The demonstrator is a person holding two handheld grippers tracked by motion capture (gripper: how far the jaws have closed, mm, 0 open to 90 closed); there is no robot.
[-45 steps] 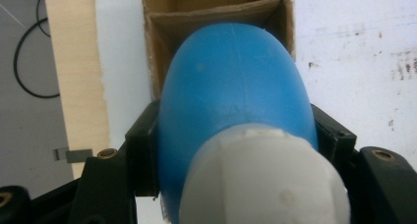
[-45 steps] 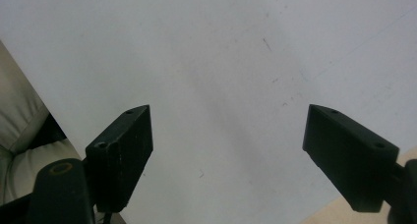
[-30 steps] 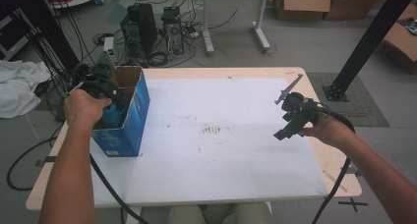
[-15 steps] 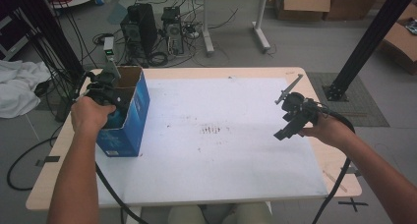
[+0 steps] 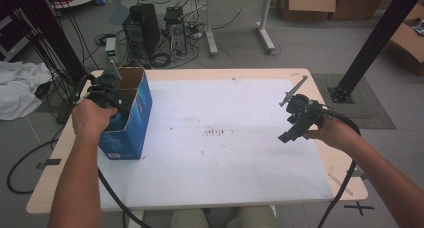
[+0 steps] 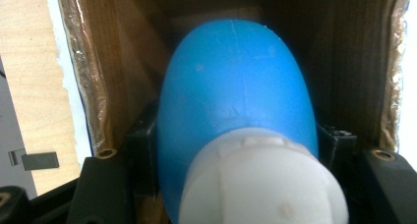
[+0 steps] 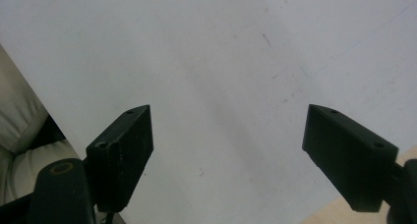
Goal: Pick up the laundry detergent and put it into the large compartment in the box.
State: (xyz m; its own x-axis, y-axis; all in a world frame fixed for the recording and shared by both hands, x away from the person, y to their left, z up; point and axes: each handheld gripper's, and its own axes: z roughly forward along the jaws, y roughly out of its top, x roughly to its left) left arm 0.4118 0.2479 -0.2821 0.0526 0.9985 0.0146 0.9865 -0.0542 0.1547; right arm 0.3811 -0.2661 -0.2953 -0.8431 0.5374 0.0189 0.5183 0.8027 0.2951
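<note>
Two hand-held grippers: left one (image 6: 236,150) clamps a blue bottle (image 6: 236,101), now lifting slightly inside the box (image 5: 131,119). Right one (image 7: 236,150) hangs wide open, empty, over the table (image 5: 240,178).

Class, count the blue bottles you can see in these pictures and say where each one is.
1. The blue bottle with a white cap sits inside the open blue box, clamped by the left gripper. Others may lie hidden deeper in the box.

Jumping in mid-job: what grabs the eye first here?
The blue box at the table's left edge, with the left gripper reaching into its open top. Inside, its jaws clamp a blue bottle with a white cap. The right gripper hangs open over the white mat.
</note>
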